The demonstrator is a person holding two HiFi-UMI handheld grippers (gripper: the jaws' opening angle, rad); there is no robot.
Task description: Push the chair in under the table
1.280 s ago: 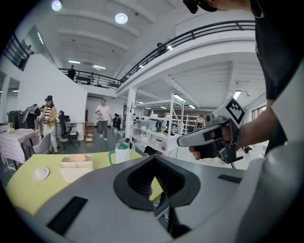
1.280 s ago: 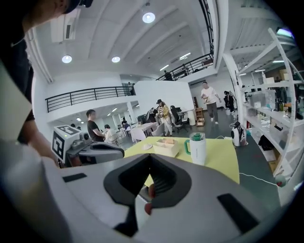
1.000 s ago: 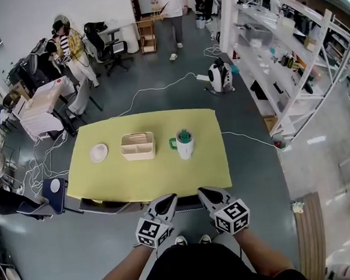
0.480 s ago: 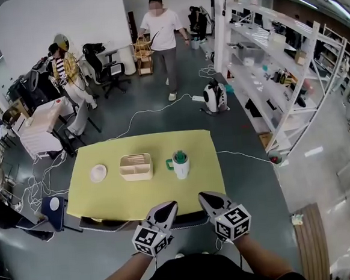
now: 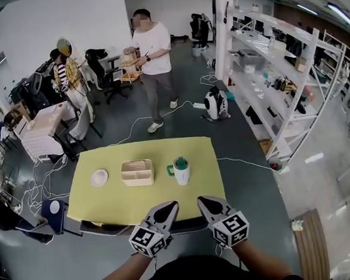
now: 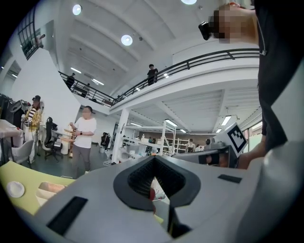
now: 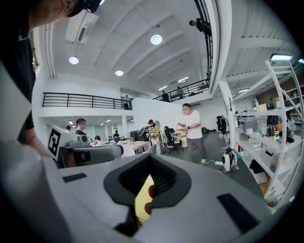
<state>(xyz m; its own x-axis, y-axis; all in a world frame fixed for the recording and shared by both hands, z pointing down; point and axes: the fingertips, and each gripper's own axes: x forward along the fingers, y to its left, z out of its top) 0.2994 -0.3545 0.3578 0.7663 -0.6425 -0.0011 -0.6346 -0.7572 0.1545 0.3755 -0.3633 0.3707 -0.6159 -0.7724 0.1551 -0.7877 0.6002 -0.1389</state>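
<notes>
A yellow table [image 5: 125, 200] fills the middle of the head view. At its near edge only the dark back of the chair [image 5: 187, 224] shows, with the seat hidden under the tabletop. My left gripper [image 5: 168, 208] and right gripper [image 5: 204, 201] are side by side just over that back, both shut and holding nothing. I cannot tell whether they touch the chair. In the left gripper view the left gripper [image 6: 153, 160] points level across the tabletop. In the right gripper view the right gripper [image 7: 150, 160] does the same.
On the table are a white plate [image 5: 99, 177], a beige divided tray [image 5: 136, 172] and a white mug with a green lid [image 5: 181, 170]. A person in a white shirt [image 5: 152, 59] walks beyond the table. Shelving [image 5: 278, 74] lines the right side. A blue chair [image 5: 54, 211] stands at the left.
Both grippers have risen a little and stayed shut. The head view has tilted up. The person in the white shirt has walked closer to the table.
</notes>
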